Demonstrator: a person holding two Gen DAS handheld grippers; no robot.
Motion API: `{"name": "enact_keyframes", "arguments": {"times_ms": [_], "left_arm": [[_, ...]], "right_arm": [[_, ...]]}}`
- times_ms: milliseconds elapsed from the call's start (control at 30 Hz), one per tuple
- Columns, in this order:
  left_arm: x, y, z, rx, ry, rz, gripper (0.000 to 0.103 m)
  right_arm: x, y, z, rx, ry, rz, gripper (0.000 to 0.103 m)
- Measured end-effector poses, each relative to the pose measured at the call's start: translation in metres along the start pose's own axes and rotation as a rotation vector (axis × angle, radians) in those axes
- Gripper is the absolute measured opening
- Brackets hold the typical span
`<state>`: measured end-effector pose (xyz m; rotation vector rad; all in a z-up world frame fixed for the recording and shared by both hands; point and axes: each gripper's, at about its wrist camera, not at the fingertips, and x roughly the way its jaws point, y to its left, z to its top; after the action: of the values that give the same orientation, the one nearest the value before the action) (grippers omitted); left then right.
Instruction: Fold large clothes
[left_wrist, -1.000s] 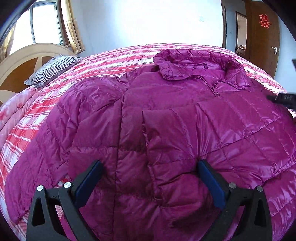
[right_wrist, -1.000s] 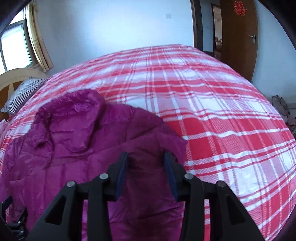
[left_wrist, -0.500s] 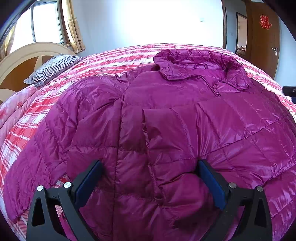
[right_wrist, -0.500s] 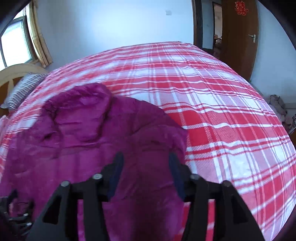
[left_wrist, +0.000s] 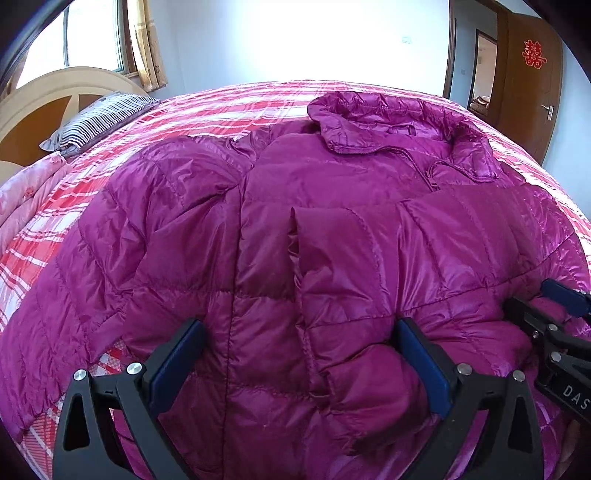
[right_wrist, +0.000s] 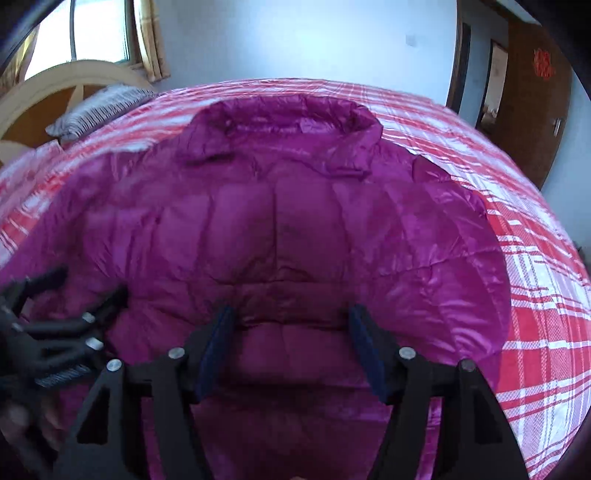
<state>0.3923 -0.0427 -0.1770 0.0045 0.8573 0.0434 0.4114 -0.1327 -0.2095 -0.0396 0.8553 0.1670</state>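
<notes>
jacket: shiny magenta quilted puffer jacket lying front-up across the red-and-white plaid bedspread, collar at the end away from the cameras, hem end towards them

sleeves: one sleeve already lies across the jacket's chest, cuff near the middle; the other sleeve is out flat on the jacket's window side

left gripper: black two-finger left gripper with blue pads sits low over the jacket's hem end, jaws spread wide, nothing pinched. The padding bulges up between the fingers, can't tell if they rest on it

right gripper: matching right gripper is over the jacket's hem end too, on the door side. Jaws are opening, with a puffy ridge of jacket between them, but the pads don't look pressed on it. That view is blurry, so take it loosely

step in hand (my guess): lining up both grippers on the hem end to fold the jacket up towards the collar

how I'd do it well: bite deep enough to catch both layers, since slick shell fabric slips out of a shallow pinch. Grab at matching spots either side of the zip so the fold line runs straight. Lift evenly so the folded sleeve doesn't slide off the chest

watch out: down padding springs back, so press the fold flat before letting go
</notes>
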Motion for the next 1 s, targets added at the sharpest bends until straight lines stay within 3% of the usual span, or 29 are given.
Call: {"name": "enact_keyframes", "arguments": {"times_ms": [167,267,333,467,567,700,833,1000], "left_arm": [[0.002,0.014,0.003,-0.051,0.037,-0.101,0.102],[-0.017,0.028,-0.001,-0.062,0.043,-0.174,0.102],[-0.040,0.045,-0.005,-0.065,0.004,-0.156,0.102],[-0.086,0.101,-0.017,-0.030,-0.088,-0.051,0.102],[-0.100,0.162,-0.034,-0.056,-0.092,0.087,0.102],[-0.116,0.247,-0.065,-0.150,-0.041,0.202,0.102],[-0.135,0.298,-0.095,-0.296,-0.036,0.185,0.102],[-0.139,0.296,-0.102,-0.378,-0.075,0.084,0.102]], "right_arm": [[0.007,-0.003,-0.002,0.012,-0.002,-0.005,0.069],[0.007,-0.001,-0.004,0.007,-0.008,-0.012,0.069],[0.008,0.000,-0.003,0.005,-0.008,-0.014,0.070],[0.007,0.002,-0.004,-0.001,-0.008,-0.022,0.070],[0.007,0.002,-0.004,0.000,-0.009,-0.020,0.070],[0.005,0.002,-0.004,-0.001,-0.013,-0.022,0.070],[0.004,0.002,-0.005,0.000,-0.019,-0.021,0.070],[0.004,0.002,-0.005,0.002,-0.020,-0.018,0.070]]}}
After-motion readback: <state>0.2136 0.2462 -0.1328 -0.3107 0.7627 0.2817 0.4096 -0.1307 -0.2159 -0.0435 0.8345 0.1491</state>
